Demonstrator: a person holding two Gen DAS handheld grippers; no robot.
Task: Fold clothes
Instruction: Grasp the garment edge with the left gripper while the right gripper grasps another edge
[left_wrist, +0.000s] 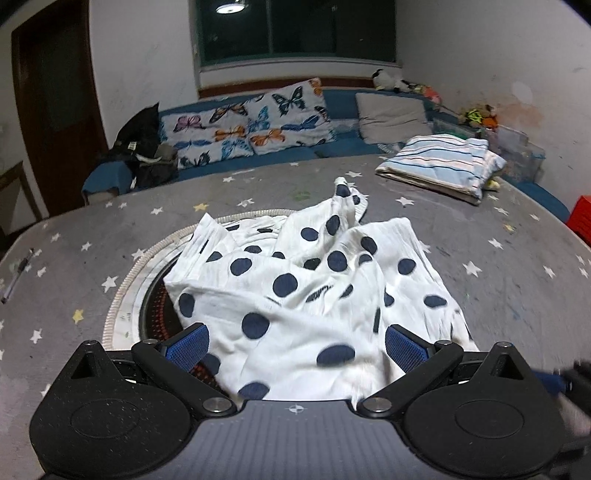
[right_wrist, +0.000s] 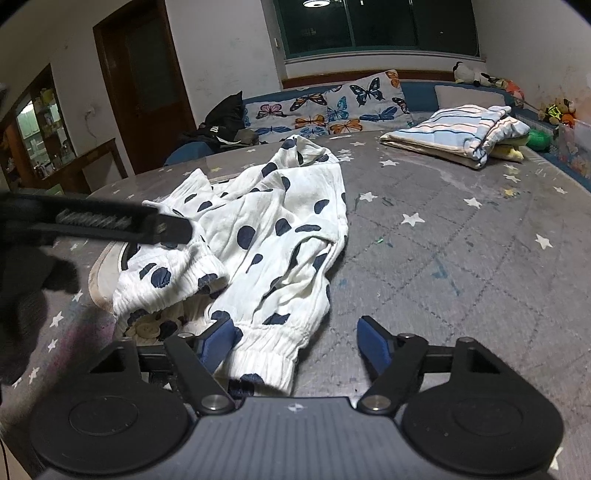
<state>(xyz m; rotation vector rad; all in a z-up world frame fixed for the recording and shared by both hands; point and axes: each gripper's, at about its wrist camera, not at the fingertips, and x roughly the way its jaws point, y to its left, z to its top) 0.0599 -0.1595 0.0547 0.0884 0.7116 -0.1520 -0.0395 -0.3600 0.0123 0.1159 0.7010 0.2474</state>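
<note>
A grey star-print table (right_wrist: 461, 258) fills both views, with a sofa (left_wrist: 340, 99) of butterfly cushions (left_wrist: 255, 125) behind it under a dark window (right_wrist: 376, 26). At the far right of the table sits a striped stack (right_wrist: 458, 129), flat and squared; I judge that item already folded.

The work in hand is the spotted garment (right_wrist: 266, 236), white with navy dots. It lies crumpled near the front edge, partly over a round inset (left_wrist: 129, 288) in the table. No fold has been made in it that I can see.

My left claw (left_wrist: 295, 347) is released: both blue pads stand wide, cloth heaped between them without either pad pressing it. My right claw (right_wrist: 295, 339) is also released. Its left pad lies against the elastic cuff (right_wrist: 266, 365); its right pad stands clear over bare table. Nothing is gripped.

Assessment: one piece done, this one barely started. Remaining, in my judgement: take hold, spread flat, then fold and stack.
</note>
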